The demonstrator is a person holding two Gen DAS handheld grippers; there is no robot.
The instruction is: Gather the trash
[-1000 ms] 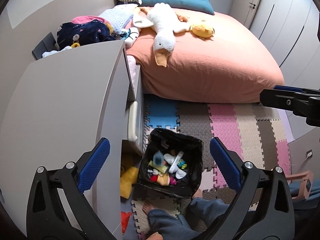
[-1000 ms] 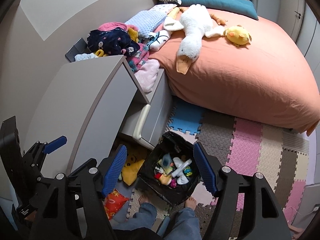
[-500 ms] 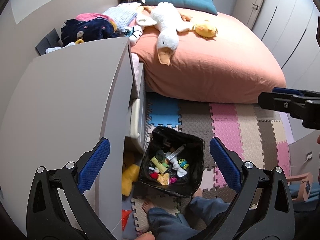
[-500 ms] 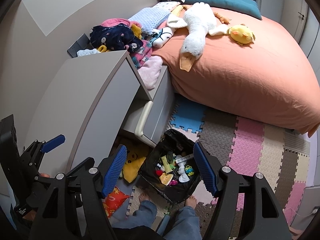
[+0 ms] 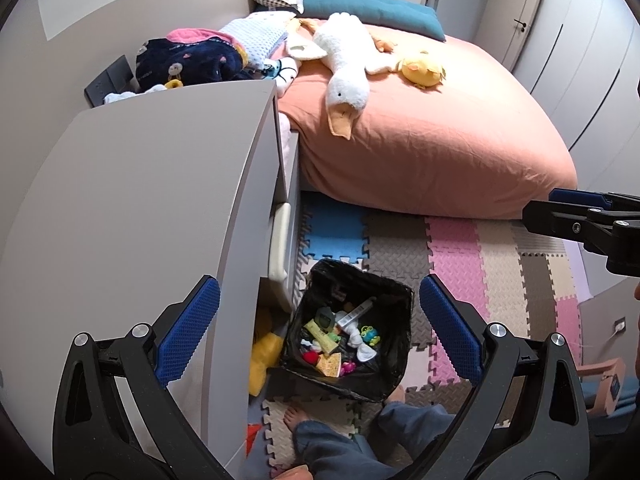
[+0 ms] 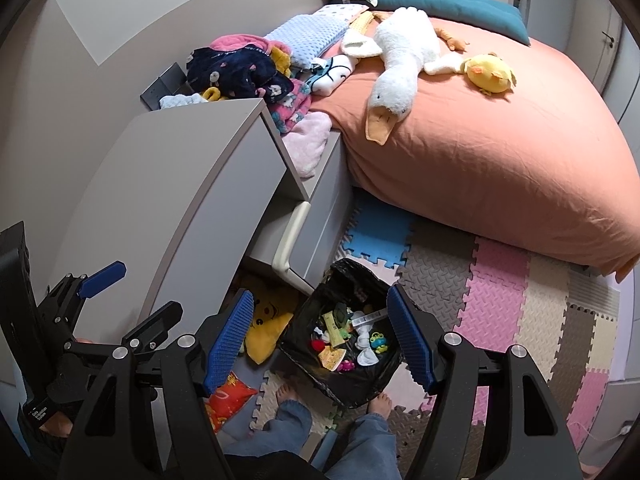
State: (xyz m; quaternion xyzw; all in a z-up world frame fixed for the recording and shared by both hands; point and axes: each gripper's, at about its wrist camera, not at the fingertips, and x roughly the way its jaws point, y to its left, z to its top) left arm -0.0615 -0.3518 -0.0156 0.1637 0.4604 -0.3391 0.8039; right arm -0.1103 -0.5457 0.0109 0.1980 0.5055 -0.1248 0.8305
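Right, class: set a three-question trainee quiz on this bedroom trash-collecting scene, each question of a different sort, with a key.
1. True or false: the left claw is shut on a wrapper.
2. The black-lined trash bin stands on: A) the bed, B) the foam floor mat, C) the dresser top.
3. Fill in: the white goose plush lies on the ____ bedsheet.

Key: 1 false, both claws are open and empty, the right claw too; 2 B; 3 orange.

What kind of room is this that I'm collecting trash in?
Most likely a child's bedroom: a bed with a plush goose, foam puzzle mats on the floor, and a lined trash bin beside the dresser.
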